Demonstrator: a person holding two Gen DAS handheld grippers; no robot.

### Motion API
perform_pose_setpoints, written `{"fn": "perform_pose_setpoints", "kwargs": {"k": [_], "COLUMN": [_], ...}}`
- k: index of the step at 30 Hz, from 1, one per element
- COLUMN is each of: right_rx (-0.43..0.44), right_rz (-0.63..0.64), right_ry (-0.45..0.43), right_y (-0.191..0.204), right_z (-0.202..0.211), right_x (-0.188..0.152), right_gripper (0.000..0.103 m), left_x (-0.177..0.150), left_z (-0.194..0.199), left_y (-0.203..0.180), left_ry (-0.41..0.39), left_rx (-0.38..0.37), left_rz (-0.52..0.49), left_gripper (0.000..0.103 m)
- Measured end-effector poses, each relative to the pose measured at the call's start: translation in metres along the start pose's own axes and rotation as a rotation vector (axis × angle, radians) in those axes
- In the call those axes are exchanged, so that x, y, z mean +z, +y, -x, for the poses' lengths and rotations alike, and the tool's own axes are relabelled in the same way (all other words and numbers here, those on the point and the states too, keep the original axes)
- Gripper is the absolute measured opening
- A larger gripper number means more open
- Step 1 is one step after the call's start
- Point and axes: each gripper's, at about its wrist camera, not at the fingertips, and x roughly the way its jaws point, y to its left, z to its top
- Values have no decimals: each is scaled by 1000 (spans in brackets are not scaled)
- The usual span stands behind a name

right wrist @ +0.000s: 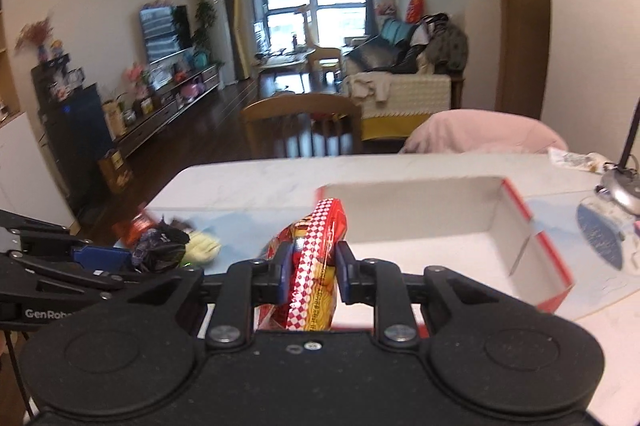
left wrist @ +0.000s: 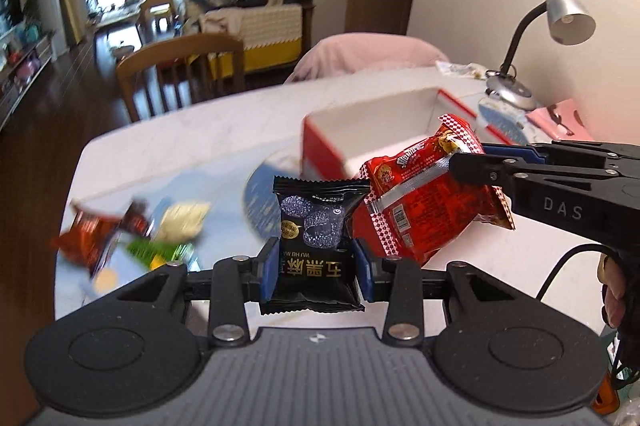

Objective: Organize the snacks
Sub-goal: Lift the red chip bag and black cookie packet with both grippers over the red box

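My left gripper is shut on a black snack packet and holds it above the table. My right gripper is shut on a red snack packet, also seen from the side in the left wrist view, just in front of the red box. The red box with a white inside stands open on the table ahead of both grippers. Several loose snack packets lie blurred at the table's left; they also show in the right wrist view.
A white marble table carries a silver desk lamp and a pink booklet at the right. A wooden chair and a pink-covered chair stand behind the table. A blue placemat lies right of the box.
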Motion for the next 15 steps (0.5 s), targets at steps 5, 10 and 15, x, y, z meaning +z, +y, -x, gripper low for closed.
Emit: {"fn": "perform_pose_setpoints", "kwargs": {"k": [5,10,15], "right_rx": [-27,-33,-36], "right_rz": [-16,-50,-82], "right_ry": [4,50,97], "right_y": [-49,-96,-133], "right_z": [-17,-46,-73], "right_x": [13,14,9], "right_gripper": [21,21,21], "left_x": [37,61,78], "left_z": [-33,-75,-119], "left_y": [-36,-68,-87], "left_ry": [8,54,126], "left_rx": [-4,5,27], "left_rz": [-25,-34,-26], "left_gripper": [38,38,38]}}
